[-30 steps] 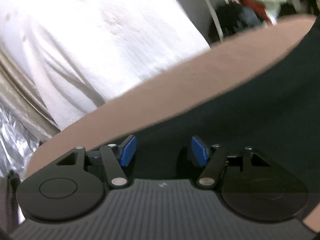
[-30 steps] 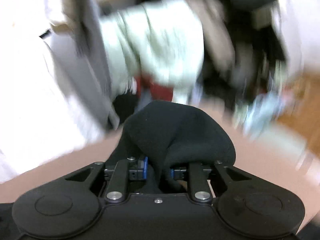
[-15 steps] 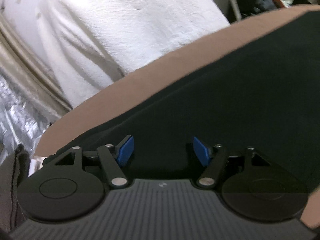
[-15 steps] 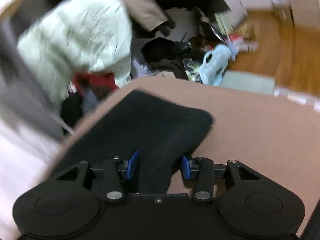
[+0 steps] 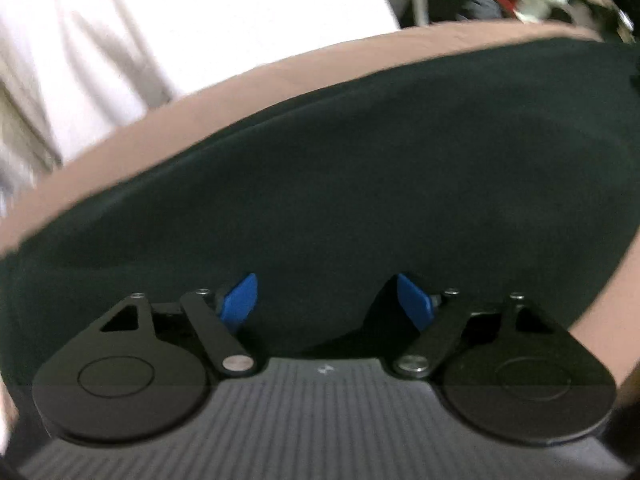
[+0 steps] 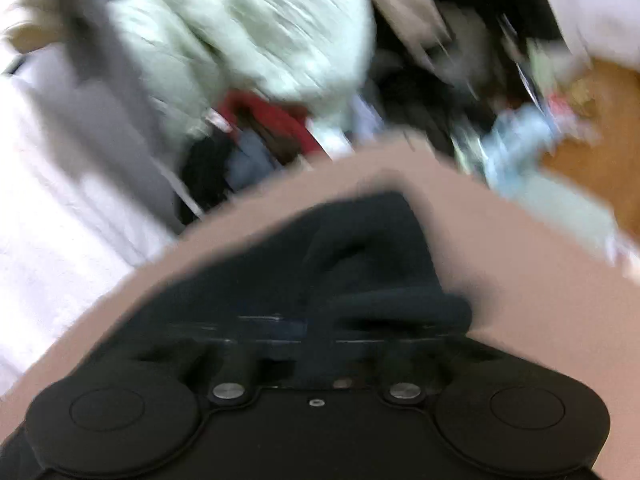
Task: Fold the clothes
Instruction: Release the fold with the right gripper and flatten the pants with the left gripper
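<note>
Left gripper (image 5: 326, 300) hung spread over the black garment (image 5: 360, 168); right gripper (image 6: 320, 344) was too blurred to judge. A loose pinch risked dropping the bunched corner.

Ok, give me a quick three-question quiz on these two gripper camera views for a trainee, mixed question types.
1. True or false: the left gripper has its blue-padded fingers spread apart over the dark, almost black fabric garment.
2. Multiple choice: the garment lies on A) a pinkish-brown flat surface, B) a glass shelf, C) a metal rack.
3. Short answer: can the right wrist view show whether the right gripper is open or shut?

Key: 1 true. 2 A. 3 No: the view is motion-blurred and its fingertips cannot be made out against the garment's raised fold.
</note>
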